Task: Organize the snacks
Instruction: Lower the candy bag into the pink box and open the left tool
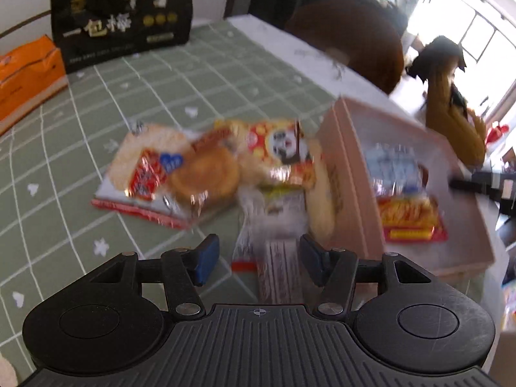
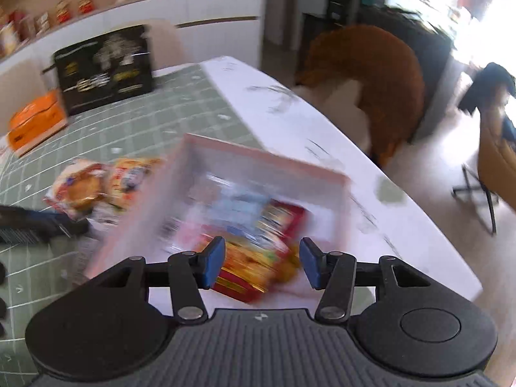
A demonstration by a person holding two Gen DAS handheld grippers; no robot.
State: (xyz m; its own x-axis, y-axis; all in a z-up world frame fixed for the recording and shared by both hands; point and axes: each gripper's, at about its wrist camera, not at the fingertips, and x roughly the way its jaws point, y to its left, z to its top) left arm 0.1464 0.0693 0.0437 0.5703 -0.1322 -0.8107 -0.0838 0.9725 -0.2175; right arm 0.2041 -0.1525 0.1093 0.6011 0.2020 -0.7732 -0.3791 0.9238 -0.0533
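A pile of snack packets [image 1: 206, 171] lies on the green checked cloth [image 1: 180, 77], left of a pink box [image 1: 348, 174]. The box holds a blue packet [image 1: 395, 167] and a red-yellow packet [image 1: 411, 217]. My left gripper [image 1: 259, 259] is open above a clear packet [image 1: 274, 225] at the pile's near edge. My right gripper [image 2: 261, 262] is open over the pink box [image 2: 258, 158], just above a red-yellow packet [image 2: 254, 267] lying inside. The snack pile [image 2: 96, 187] shows to its left. Both views are blurred.
A black snack bag [image 1: 122, 16] stands at the back of the table beside an orange box [image 1: 25, 74]. The white table edge [image 2: 322, 122] runs to the right, with a brown chair [image 2: 371, 74] beyond it. The left gripper's body [image 2: 35, 222] sits left of the box.
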